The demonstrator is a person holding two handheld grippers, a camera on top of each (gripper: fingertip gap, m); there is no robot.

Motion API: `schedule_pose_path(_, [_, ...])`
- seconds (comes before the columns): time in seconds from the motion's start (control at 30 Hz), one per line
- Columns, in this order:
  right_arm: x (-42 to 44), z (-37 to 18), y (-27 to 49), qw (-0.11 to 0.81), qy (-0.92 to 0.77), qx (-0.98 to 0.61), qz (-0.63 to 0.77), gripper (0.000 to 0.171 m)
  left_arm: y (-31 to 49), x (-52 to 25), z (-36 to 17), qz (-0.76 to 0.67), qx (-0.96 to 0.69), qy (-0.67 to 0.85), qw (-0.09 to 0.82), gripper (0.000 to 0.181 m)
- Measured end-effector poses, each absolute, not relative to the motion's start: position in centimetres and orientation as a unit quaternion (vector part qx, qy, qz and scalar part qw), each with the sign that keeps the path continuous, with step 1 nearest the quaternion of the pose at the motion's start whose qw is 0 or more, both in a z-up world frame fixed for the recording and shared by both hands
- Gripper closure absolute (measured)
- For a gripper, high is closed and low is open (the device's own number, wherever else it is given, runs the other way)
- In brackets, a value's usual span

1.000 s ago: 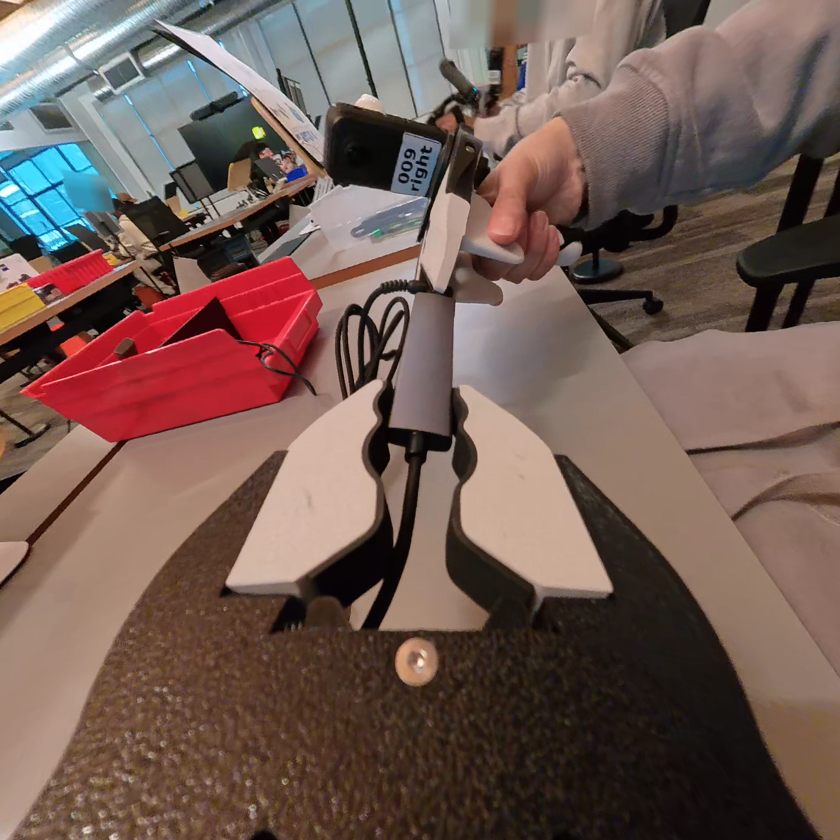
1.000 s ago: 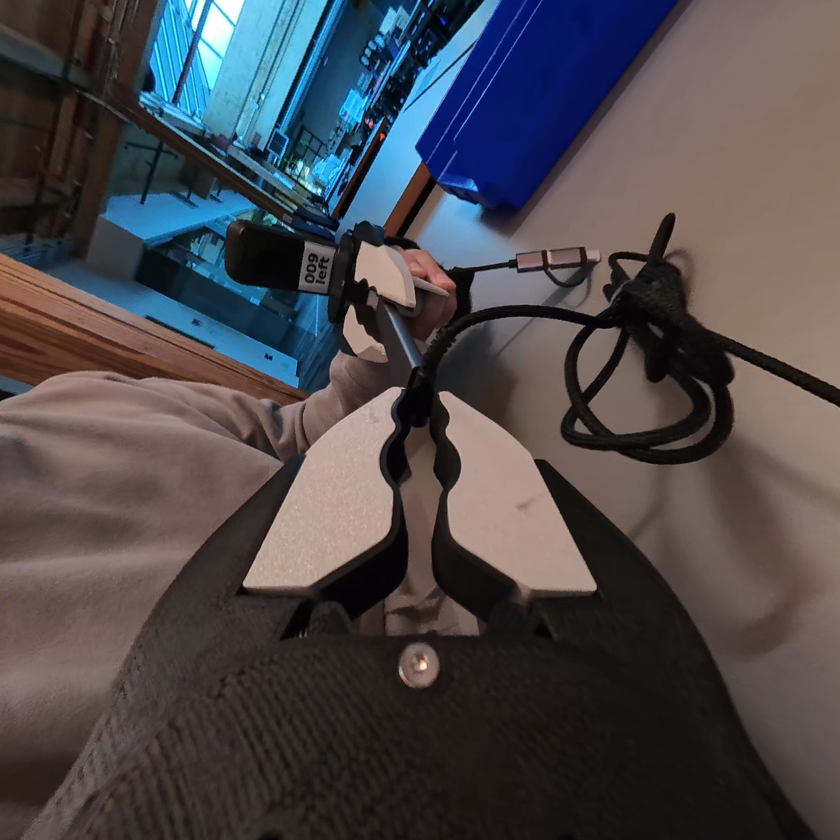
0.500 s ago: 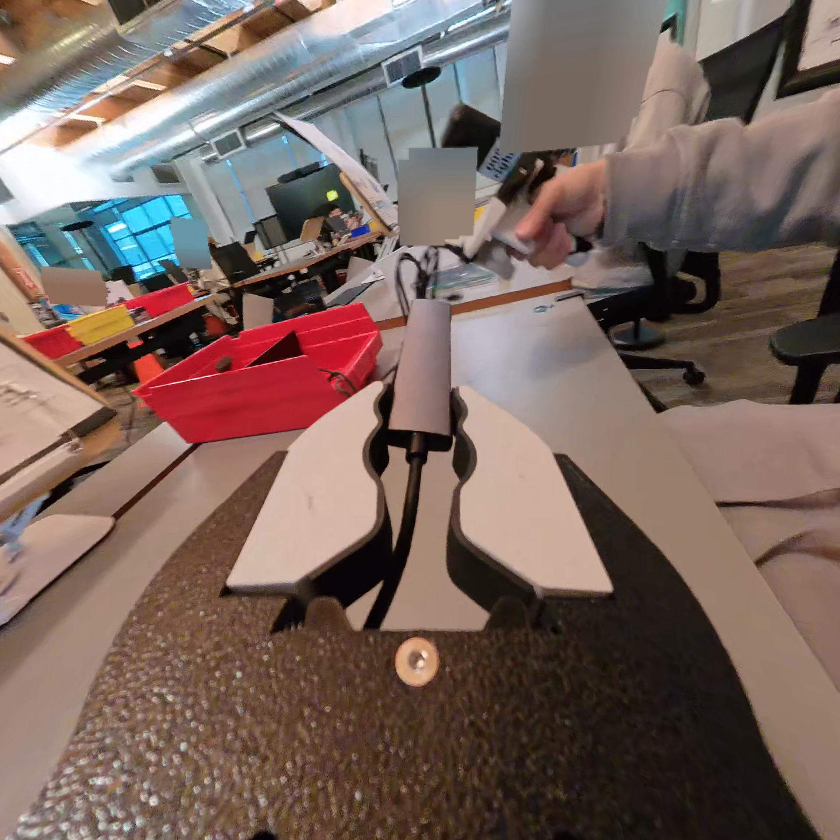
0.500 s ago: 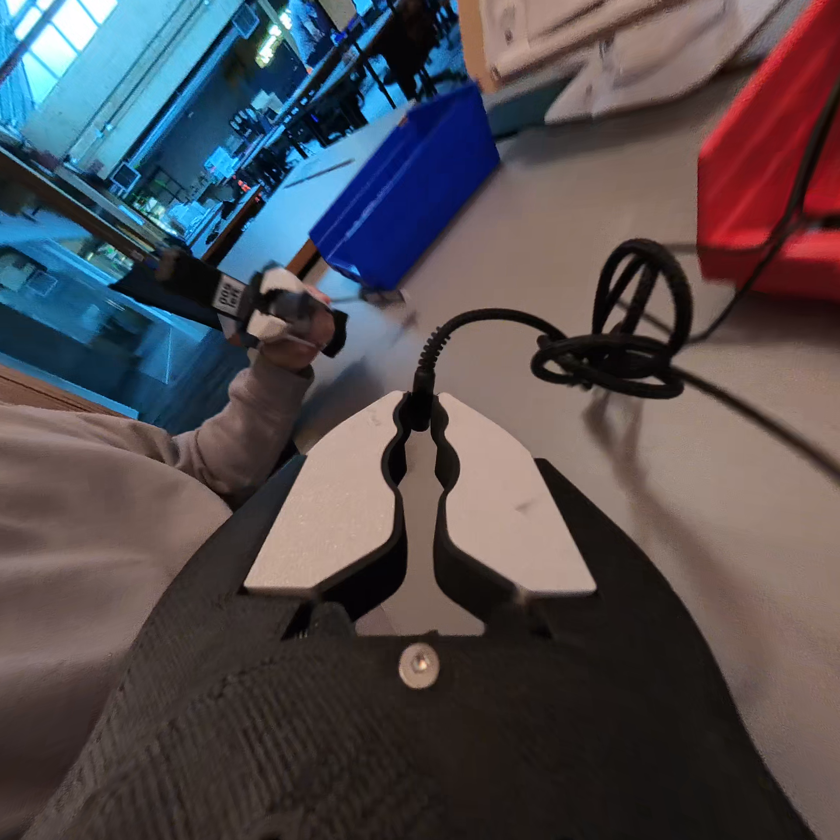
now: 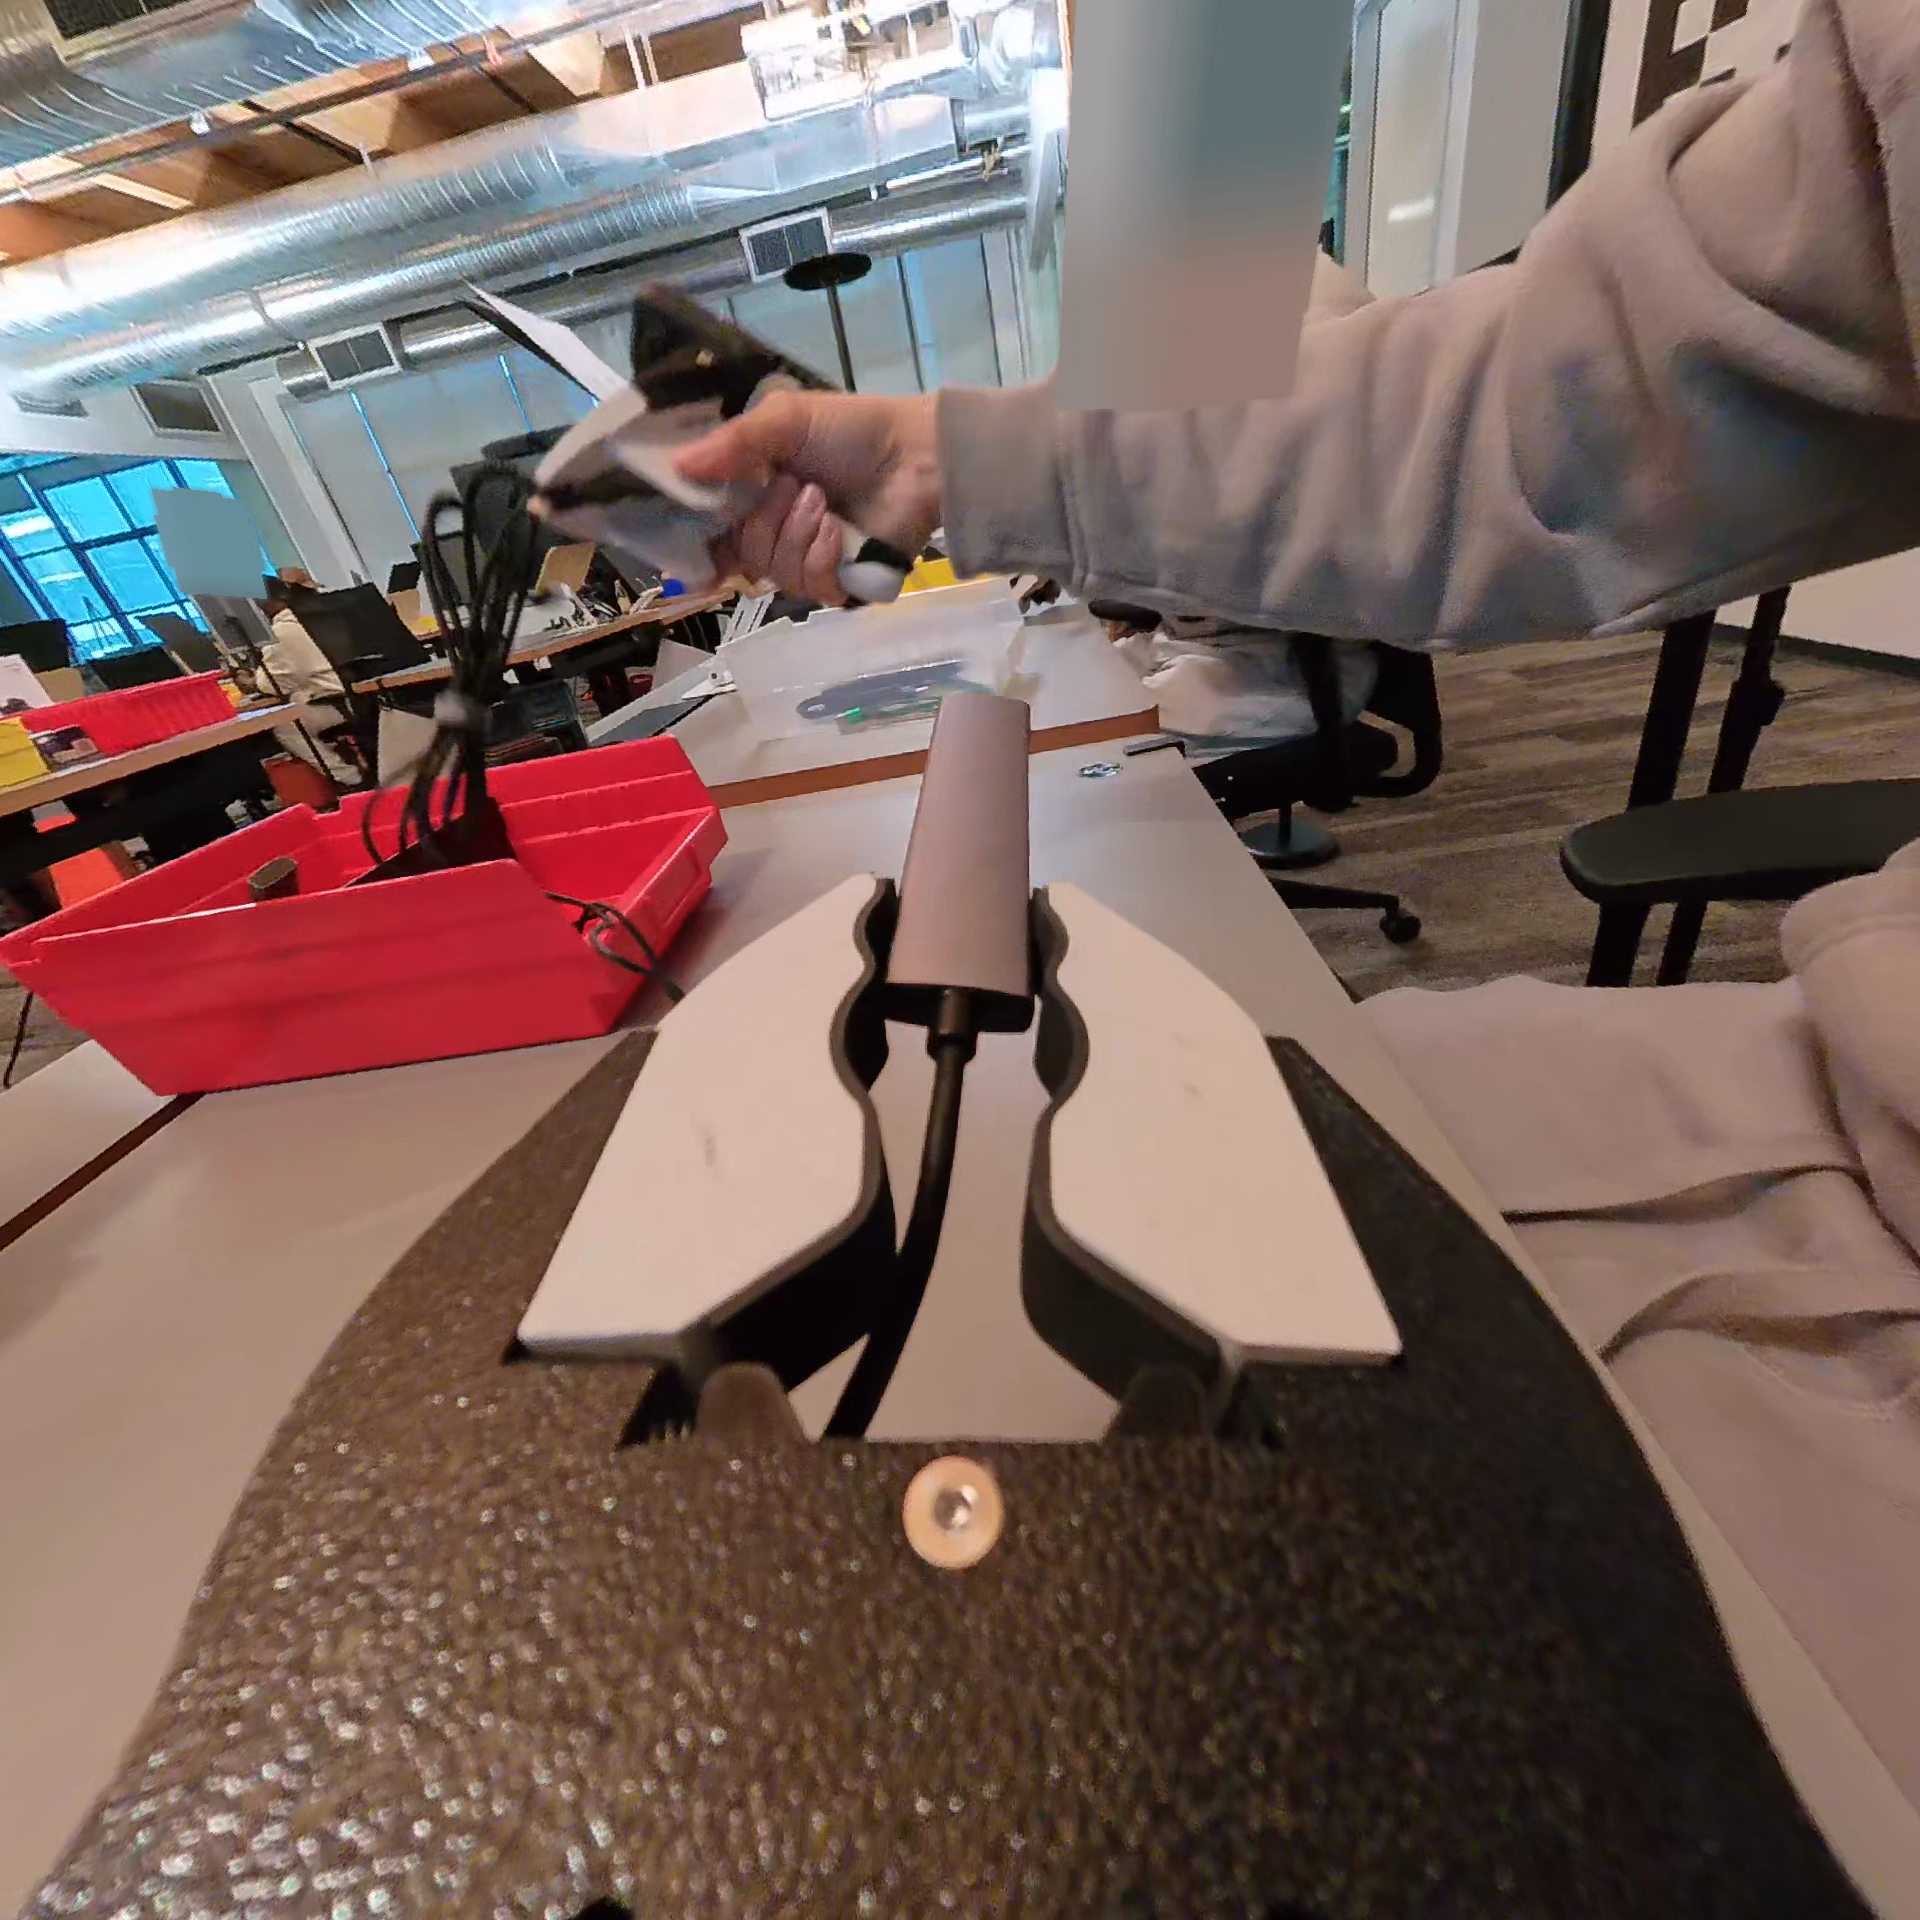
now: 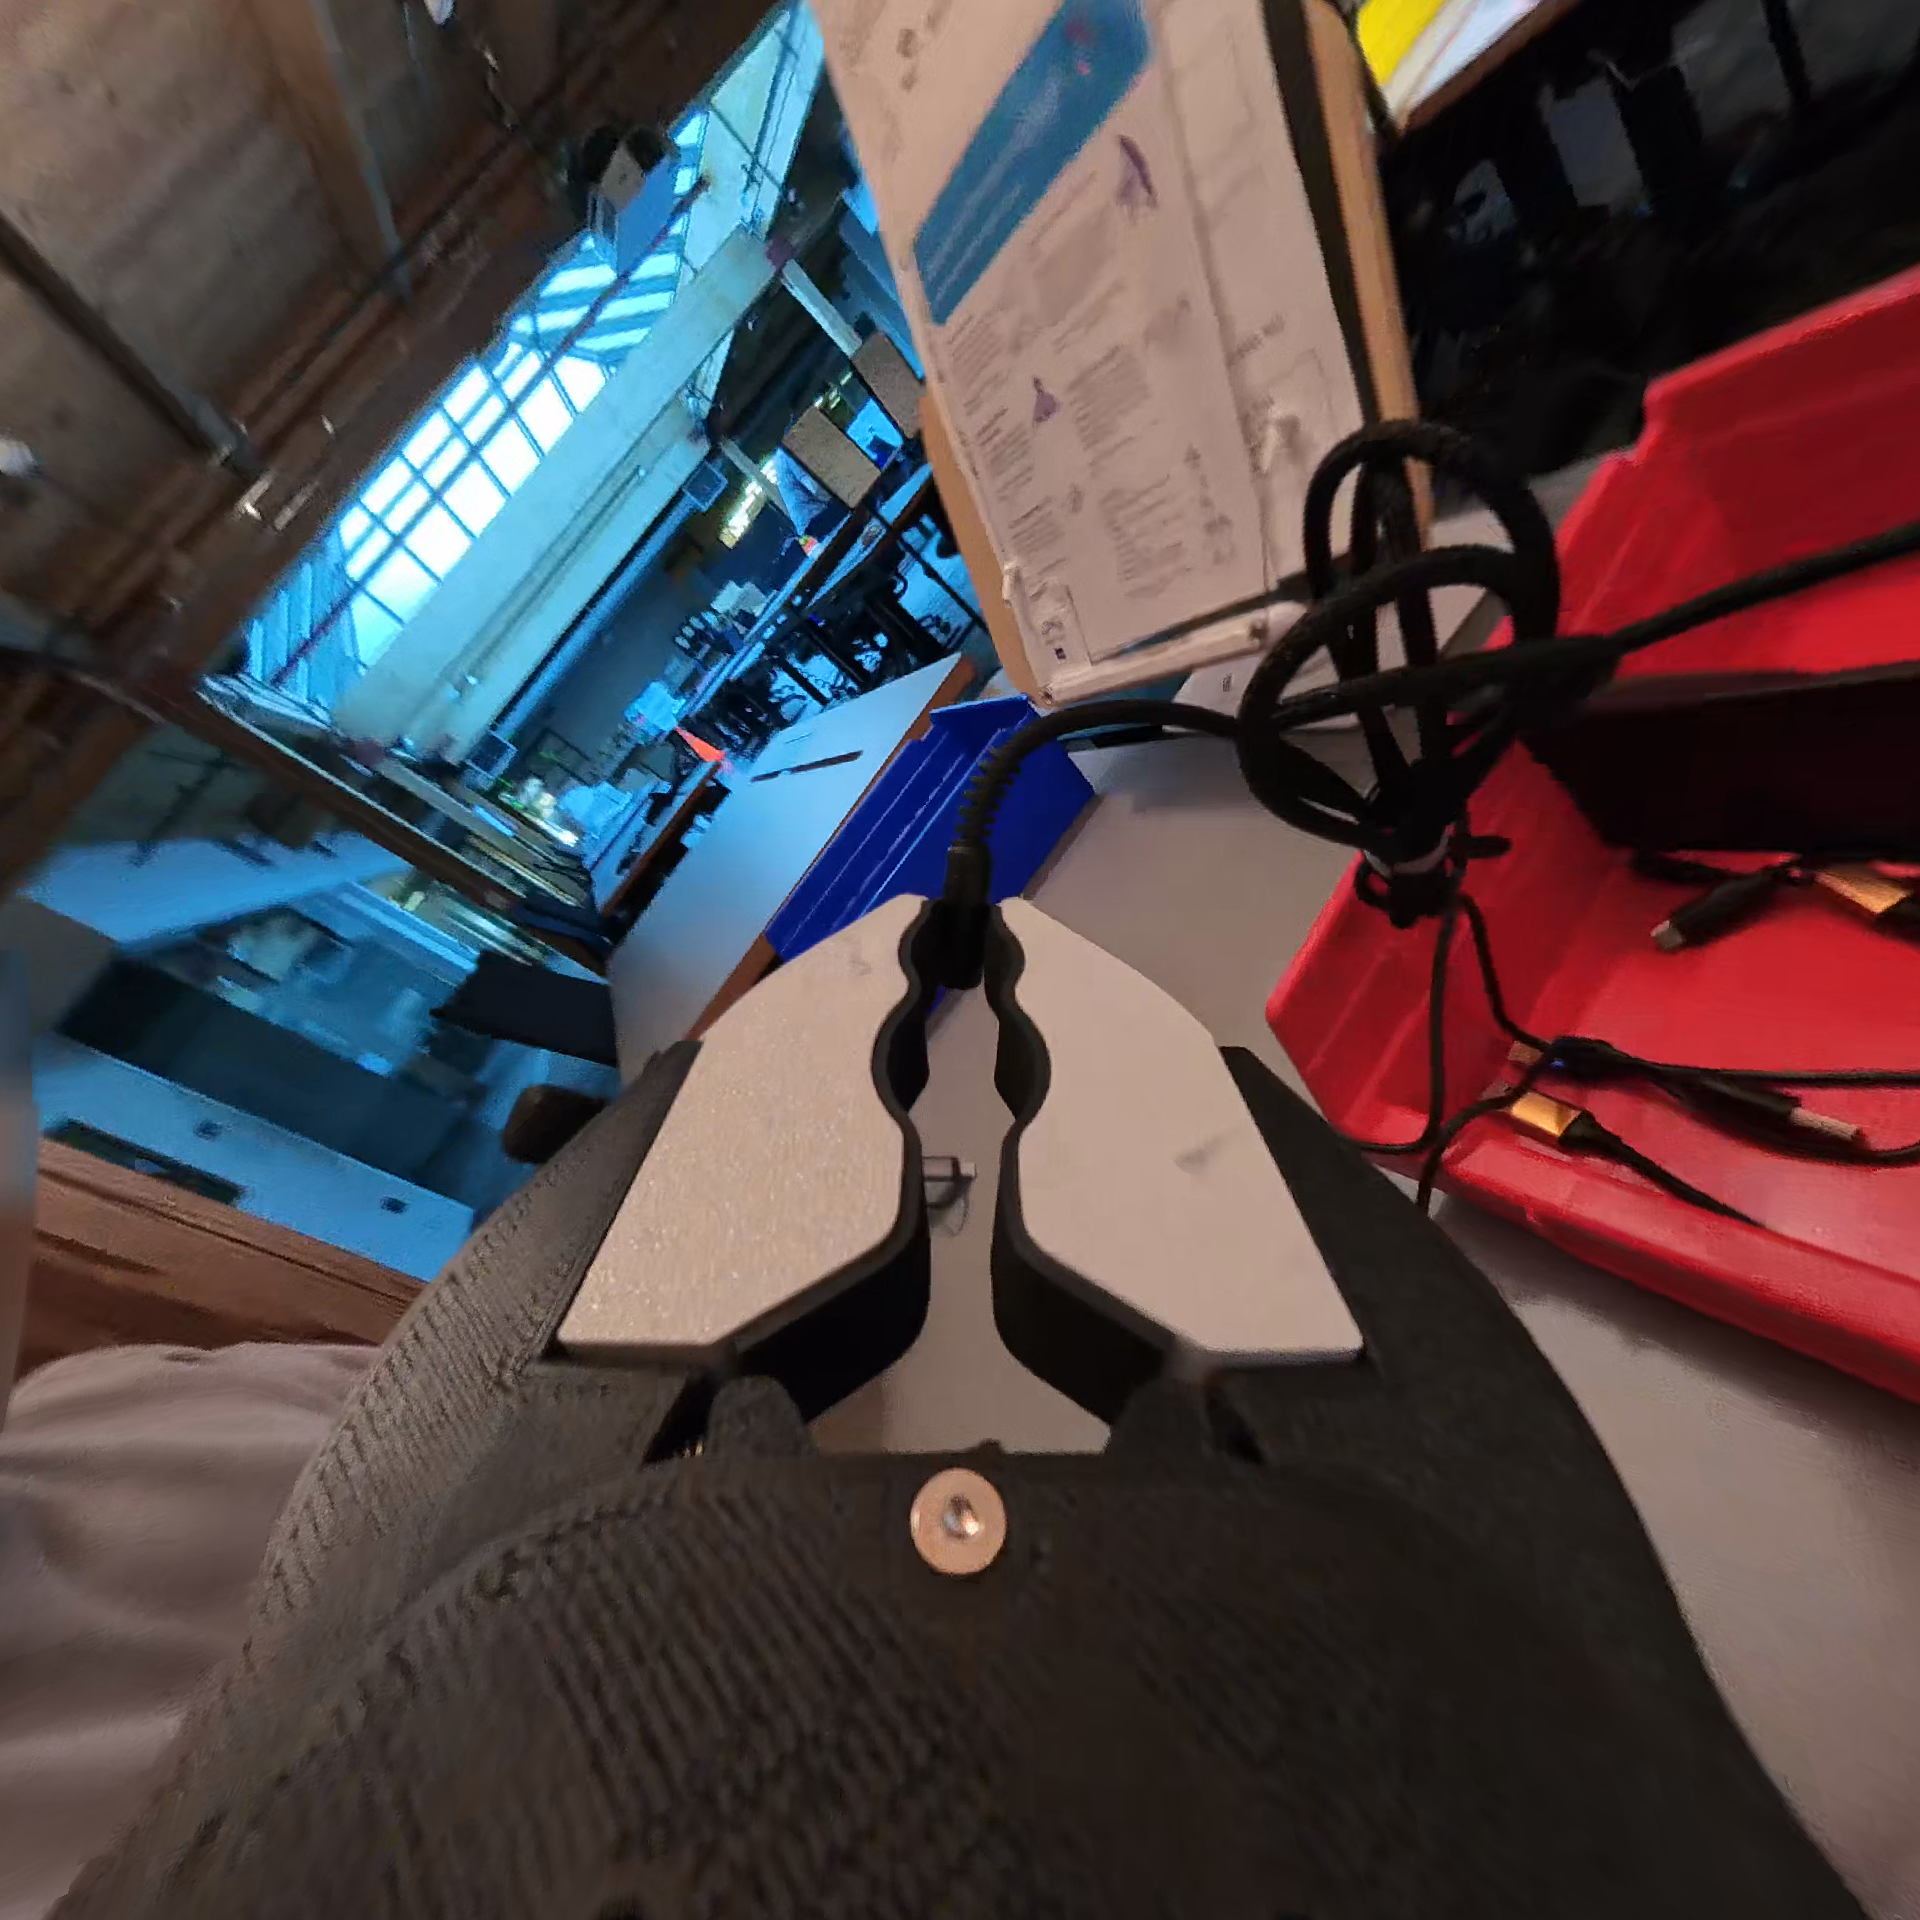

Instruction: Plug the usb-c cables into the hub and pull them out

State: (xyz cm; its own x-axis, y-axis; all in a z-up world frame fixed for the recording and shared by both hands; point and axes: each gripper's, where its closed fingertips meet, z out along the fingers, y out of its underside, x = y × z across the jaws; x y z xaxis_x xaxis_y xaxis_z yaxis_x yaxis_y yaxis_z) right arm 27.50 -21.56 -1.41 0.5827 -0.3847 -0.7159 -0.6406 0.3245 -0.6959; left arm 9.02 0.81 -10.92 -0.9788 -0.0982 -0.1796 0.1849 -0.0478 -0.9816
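Observation:
My left gripper (image 5: 961,899) is shut on the near end of the grey usb-c hub (image 5: 966,821), which points away over the table; the hub's own black lead runs back between the fingers. My right gripper (image 6: 961,925) is shut on the plug of a black usb-c cable (image 6: 997,769), apart from the hub. The cable's tied coil (image 6: 1392,644) hangs over the red bin (image 6: 1621,1195). In the left wrist view the right gripper (image 5: 582,488) is blurred, up and to the left of the hub, with the cable coil (image 5: 468,707) dangling into the red bin (image 5: 312,956).
The red bin holds several loose cables (image 6: 1704,1101) and a dark flat item. A blue bin (image 6: 914,831) and a propped paper sheet (image 6: 1101,312) stand beyond it. A clear bag (image 5: 873,665) lies at the grey table's (image 5: 260,1299) far edge. Office chairs (image 5: 1714,862) stand right. The grippers' ends are close to 30 cm from one another.
The right gripper pulled the cable plug out of the hub's far end and carried it up and left over the red bin. The left gripper kept its hold on the hub.

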Motion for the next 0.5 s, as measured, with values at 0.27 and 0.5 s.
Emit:
schedule_pose_path(0.27, [33.0, -15.6, -24.0, 0.531, 0.632, -0.559, 0.076, 0.161, 1.6, 9.5, -10.6, -0.735, 0.020, 0.671, 0.097, 0.158])
schedule_pose_path(0.5, [34.4, -14.9, -30.6, 0.383, 0.587, -0.671, -0.242, 0.121, 1.8, 10.0, -10.7, -0.745, 0.004, 0.660, 0.093, 0.157])
